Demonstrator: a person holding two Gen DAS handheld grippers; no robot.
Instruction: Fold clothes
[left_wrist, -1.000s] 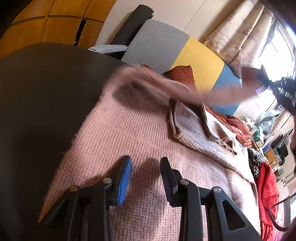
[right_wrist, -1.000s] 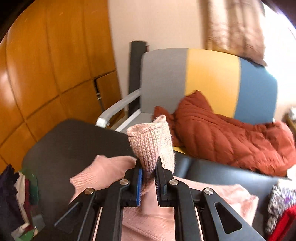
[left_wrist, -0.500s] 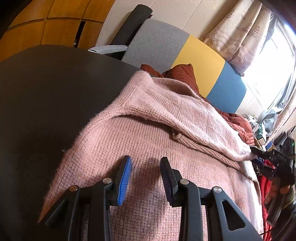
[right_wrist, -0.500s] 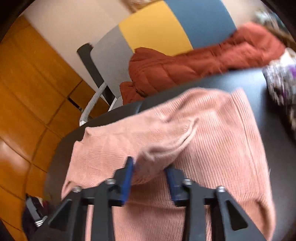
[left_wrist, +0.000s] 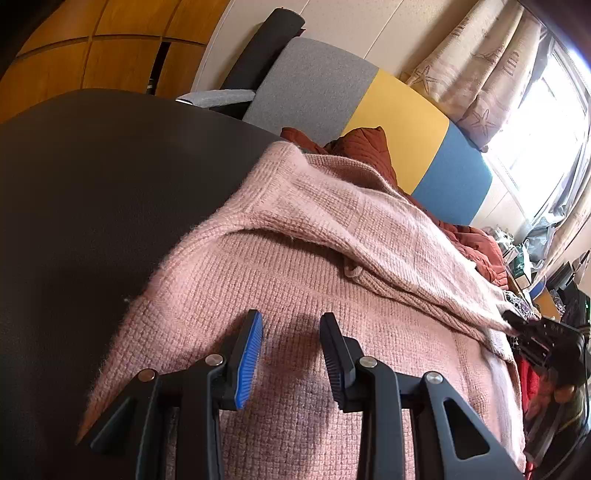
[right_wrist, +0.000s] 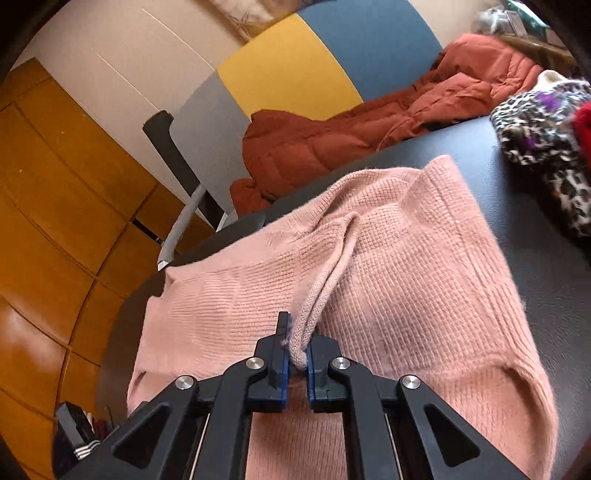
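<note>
Pink waffle knit fills the middle of both views: a sweater lies spread on the dark table, with one sleeve drawn across its body toward the right edge of the left wrist frame.

The left hand-held gripper, at the bottom centre of its own view, stands with its jaws parted wide and nothing between them; it hovers close over the sweater, casting a shadow on the knit, and whether the tips touch the fabric cannot be told.

The right hand-held gripper, at the bottom centre of its view, is pinched narrow on the end of the sleeve, whose ribbed cuff sits between the blue pads. The same gripper shows small at the right edge of the left wrist view, holding that sleeve end.

Beyond the table, a rust-red quilted jacket lies on a grey, yellow and blue chair, and a leopard-print garment lies at the upper right of the right wrist frame.
</note>
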